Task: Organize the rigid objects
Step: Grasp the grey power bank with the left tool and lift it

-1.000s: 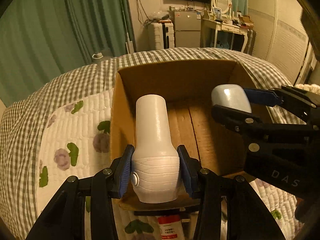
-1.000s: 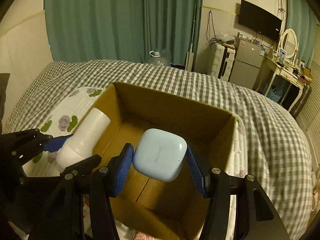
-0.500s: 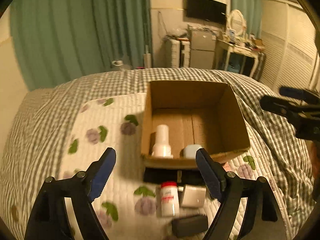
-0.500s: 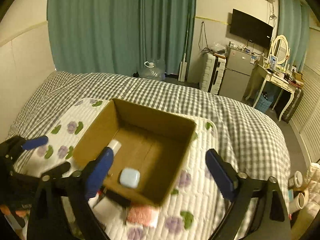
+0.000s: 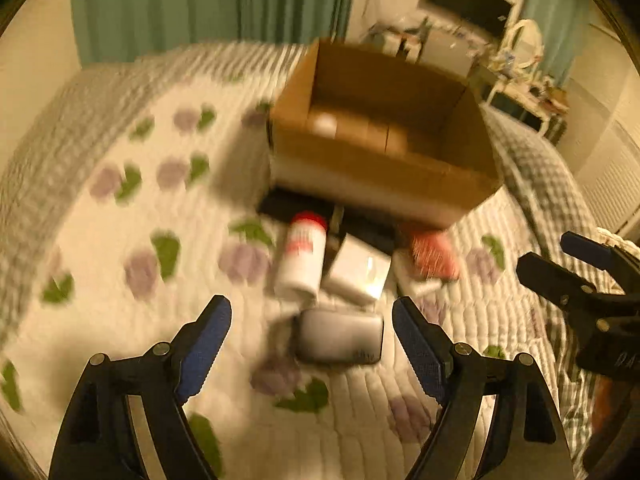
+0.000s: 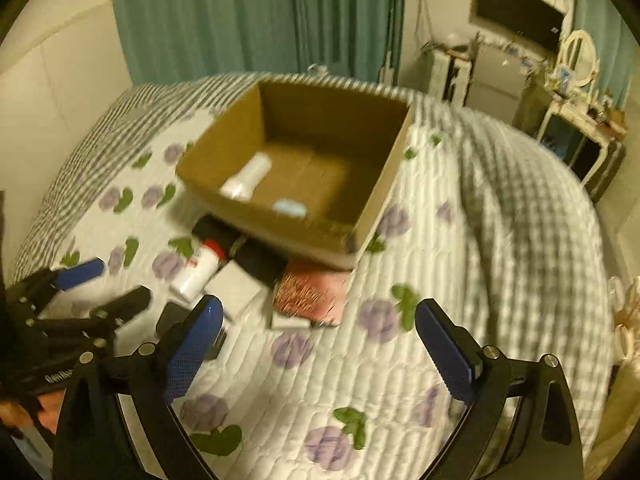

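Observation:
A cardboard box (image 6: 372,204) stands on the bed and holds a white bottle (image 6: 246,178) and a light blue earbud case (image 6: 290,208). In front of it lie a red-capped white bottle (image 5: 302,256), a white box (image 5: 358,272), a dark flat case (image 5: 340,338), a black object (image 5: 280,204) and a pink-red pack (image 6: 312,290). My left gripper (image 5: 312,340) is open and empty, above the dark case. My right gripper (image 6: 318,344) is open and empty, above the quilt near the pink-red pack (image 5: 434,254).
The bed has a white floral quilt (image 6: 360,380) over a grey checked cover (image 6: 520,184). Green curtains (image 6: 240,16) hang behind. A dresser with a mirror (image 6: 576,60) and a wall TV (image 6: 516,16) stand at the far right. Both views are motion-blurred.
Both grippers let go of the white bottle and earbud case in the box, opened and pulled back. They have now dropped toward the loose objects in front of the box.

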`<state>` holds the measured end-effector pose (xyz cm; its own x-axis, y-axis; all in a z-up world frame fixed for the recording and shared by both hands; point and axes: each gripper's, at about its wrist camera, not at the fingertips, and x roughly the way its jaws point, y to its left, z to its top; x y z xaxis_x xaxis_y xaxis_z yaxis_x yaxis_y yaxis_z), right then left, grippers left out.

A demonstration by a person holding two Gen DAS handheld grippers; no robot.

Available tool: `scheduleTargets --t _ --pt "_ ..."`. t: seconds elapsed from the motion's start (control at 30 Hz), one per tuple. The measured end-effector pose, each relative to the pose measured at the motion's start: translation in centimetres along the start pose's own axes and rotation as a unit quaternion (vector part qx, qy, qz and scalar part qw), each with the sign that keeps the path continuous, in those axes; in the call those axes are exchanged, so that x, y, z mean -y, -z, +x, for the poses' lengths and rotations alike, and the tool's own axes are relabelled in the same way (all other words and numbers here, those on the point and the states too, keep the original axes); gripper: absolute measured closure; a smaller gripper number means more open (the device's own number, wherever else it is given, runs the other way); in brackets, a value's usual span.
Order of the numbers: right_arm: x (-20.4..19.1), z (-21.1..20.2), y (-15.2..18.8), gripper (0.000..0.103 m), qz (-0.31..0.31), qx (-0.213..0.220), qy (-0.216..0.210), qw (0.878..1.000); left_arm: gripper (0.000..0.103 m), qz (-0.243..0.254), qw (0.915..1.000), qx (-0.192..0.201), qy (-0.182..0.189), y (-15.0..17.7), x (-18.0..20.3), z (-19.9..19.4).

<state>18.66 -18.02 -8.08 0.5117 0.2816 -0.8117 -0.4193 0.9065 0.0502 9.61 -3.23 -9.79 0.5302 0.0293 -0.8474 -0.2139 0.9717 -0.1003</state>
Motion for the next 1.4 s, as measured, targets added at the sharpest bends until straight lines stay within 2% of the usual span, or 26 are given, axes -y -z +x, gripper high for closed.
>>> scheduleTargets --t 0.23,0.33,0.37,0.4,0.43,0.6,0.8,1.03,1.1,1.13,1.17,1.4 --pt "0.9 4.2 1.0 0.006 0.0 -0.033 -0.015 0.999 0.018 0.019 0.9986 -0.047 -0.019 1.7 1.8 4.8" --pt "1.4 5.6 0.9 0.006 -0.006 -0.035 -0.008 0.999 0.019 0.023 0.997 -0.059 -0.044 2.2 2.1 6.5" --pt "1.4 5.9 0.9 0.006 -0.01 -0.034 -0.003 0.999 0.02 0.017 0.997 -0.063 -0.042 2.3 1.9 6.9" --pt "1.5 6.4 0.9 0.006 -0.015 -0.031 0.006 0.999 0.021 0.014 0.9973 -0.061 -0.039 2.4 1.9 6.9" --pt "1.5 6.8 0.9 0.006 -0.014 -0.029 0.009 0.999 0.032 0.015 0.998 -0.054 -0.031 2.5 1.9 6.8" --pt "1.3 9.0 0.3 0.006 0.01 -0.032 -0.006 0.999 0.034 0.021 0.9984 -0.049 -0.021 2.6 1.8 5.6" --pt "0.6 11.8 -0.4 0.006 0.04 -0.038 -0.016 0.998 0.034 0.02 0.9998 -0.002 0.001 0.6 0.3 2.2" --pt "0.3 14.6 -0.7 0.006 0.056 -0.059 -0.025 0.996 0.033 0.024 0.9995 0.021 -0.006 -2.7 -1.5 2.4" --pt "0.4 15.0 -0.9 0.01 0.064 -0.049 -0.009 0.997 0.033 0.026 0.9993 0.024 -0.012 -3.4 -1.7 2.5" --pt "0.4 15.1 -0.9 0.022 0.067 -0.042 -0.008 0.997 0.033 0.028 0.9992 0.024 -0.013 -3.7 -2.0 2.8" --pt "0.6 15.1 -0.9 0.03 0.069 -0.04 -0.013 0.997 0.033 0.029 0.9993 0.024 -0.007 -3.9 -2.3 3.0" --pt "-0.1 13.5 0.0 0.031 0.036 -0.055 -0.013 0.998 0.033 0.029 0.9993 0.023 -0.003 -3.7 -3.1 2.7"
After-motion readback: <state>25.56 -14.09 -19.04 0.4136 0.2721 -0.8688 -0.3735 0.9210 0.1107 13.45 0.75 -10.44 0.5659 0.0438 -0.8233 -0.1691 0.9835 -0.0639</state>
